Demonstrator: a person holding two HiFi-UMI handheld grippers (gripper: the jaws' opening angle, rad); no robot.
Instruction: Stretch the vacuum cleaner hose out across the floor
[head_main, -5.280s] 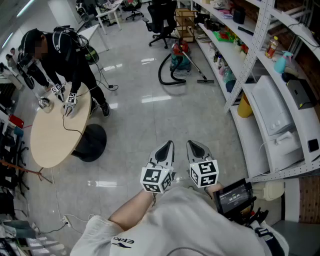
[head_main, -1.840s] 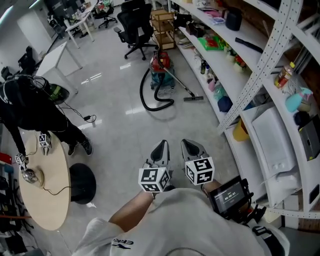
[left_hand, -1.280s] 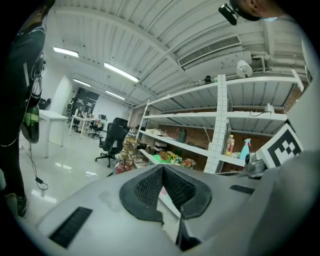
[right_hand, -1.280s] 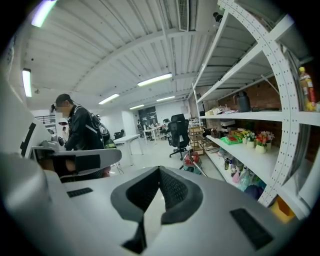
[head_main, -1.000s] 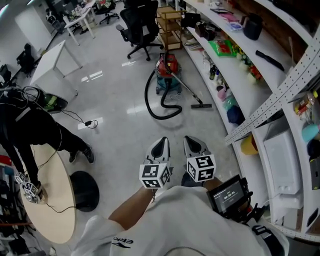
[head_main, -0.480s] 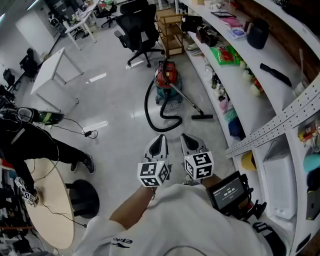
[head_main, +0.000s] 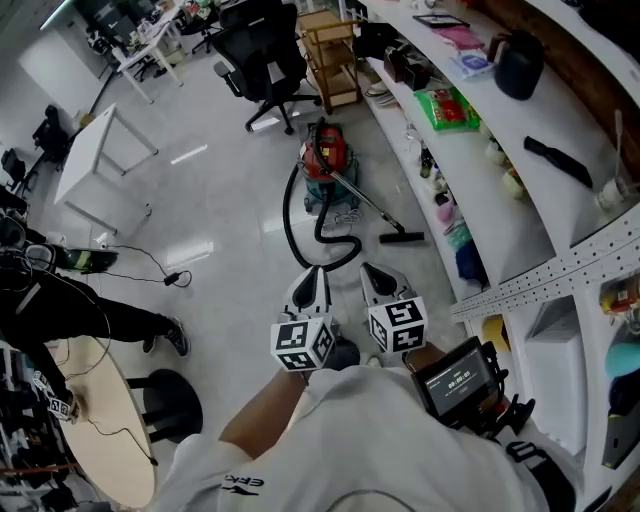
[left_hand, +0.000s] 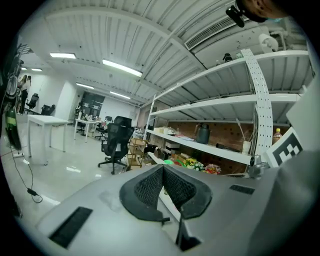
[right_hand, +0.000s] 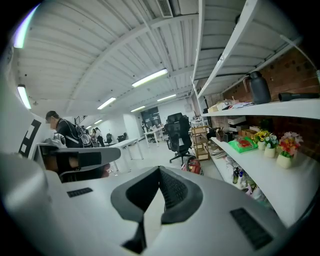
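A red and teal vacuum cleaner stands on the grey floor beside the shelving. Its black hose lies curled in a loop in front of it, and the wand with the floor head lies to the right. My left gripper and right gripper hang side by side near my chest, short of the hose loop, both shut and empty. The left gripper view shows the left gripper with its jaws together. In the right gripper view the right gripper is shut too, with the vacuum cleaner just beyond it.
Long white shelving with many items runs along the right. A black office chair and a wooden cart stand behind the vacuum. A white table, a person, a round table and a floor cable are at the left.
The head view has moved forward, so the vacuum cleaner and its hose now lie closer to my grippers. Both grippers stay shut and side by side.
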